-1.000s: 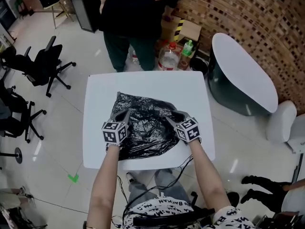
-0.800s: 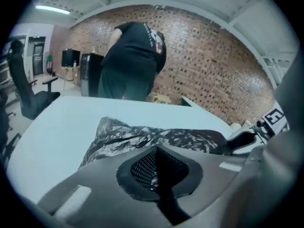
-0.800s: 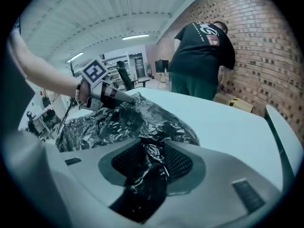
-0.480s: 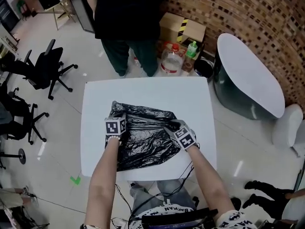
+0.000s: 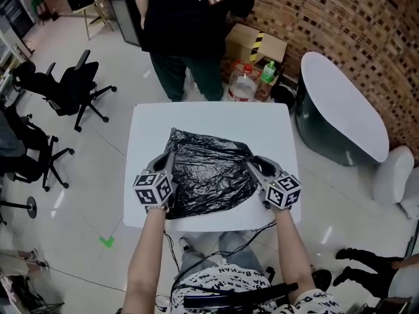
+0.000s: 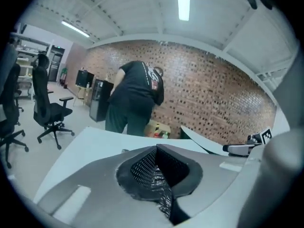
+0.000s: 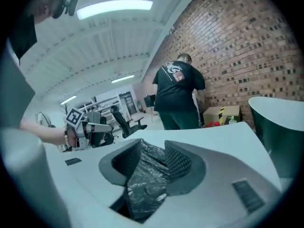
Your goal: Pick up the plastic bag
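Pinching opposite edges of the black plastic bag, left gripper and right gripper each clamp a fold of film; bag spread over white table. Risk: slick film slipping from the jaws, or tearing under uneven pull.

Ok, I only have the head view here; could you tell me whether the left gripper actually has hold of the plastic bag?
Observer: Yes. In the left gripper view, the left gripper has its jaws closed on a thin fold of the black plastic bag.
Operator: Thank you. And the right one, please?
Observer: The right gripper pinches a thicker bunch of the bag, which fills the gap between its jaws.
Operator: Is the bystander facing us?
Observer: No. In the right gripper view, the person in black has their back to the table.
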`<move>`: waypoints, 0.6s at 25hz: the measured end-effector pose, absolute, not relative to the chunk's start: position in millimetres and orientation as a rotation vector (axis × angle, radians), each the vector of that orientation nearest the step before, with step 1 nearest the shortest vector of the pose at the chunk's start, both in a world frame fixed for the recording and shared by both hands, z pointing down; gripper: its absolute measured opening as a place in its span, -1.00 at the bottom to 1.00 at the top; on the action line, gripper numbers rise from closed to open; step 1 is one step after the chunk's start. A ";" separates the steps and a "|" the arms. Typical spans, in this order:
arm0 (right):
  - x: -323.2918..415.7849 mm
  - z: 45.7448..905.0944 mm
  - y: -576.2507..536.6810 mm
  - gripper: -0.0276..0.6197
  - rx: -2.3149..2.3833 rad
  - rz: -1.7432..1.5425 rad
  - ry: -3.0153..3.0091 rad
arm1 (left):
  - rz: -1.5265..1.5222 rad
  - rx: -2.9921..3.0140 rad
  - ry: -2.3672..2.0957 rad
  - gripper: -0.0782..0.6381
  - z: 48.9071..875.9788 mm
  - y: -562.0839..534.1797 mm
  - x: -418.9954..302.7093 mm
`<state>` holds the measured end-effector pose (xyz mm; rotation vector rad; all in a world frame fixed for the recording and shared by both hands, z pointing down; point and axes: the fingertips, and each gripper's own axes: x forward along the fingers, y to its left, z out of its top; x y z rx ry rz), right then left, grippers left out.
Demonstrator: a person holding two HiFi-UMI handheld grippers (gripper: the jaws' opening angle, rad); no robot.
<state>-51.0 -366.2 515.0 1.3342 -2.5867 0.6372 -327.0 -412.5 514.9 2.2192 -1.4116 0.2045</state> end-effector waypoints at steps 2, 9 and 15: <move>-64.0 488.9 -341.5 -0.44 1.374 0.646 -2.638 | 0.132 2.215 -1.419 -0.78 496.0 -380.6 -342.7; -113.5 439.6 -246.8 -0.91 1.526 0.561 -2.609 | 0.125 2.241 -1.341 -0.78 482.5 -275.2 -371.5; -148.8 443.1 -201.6 -0.91 1.562 0.571 -2.425 | 0.179 2.321 -1.315 -0.78 471.9 -210.1 -374.5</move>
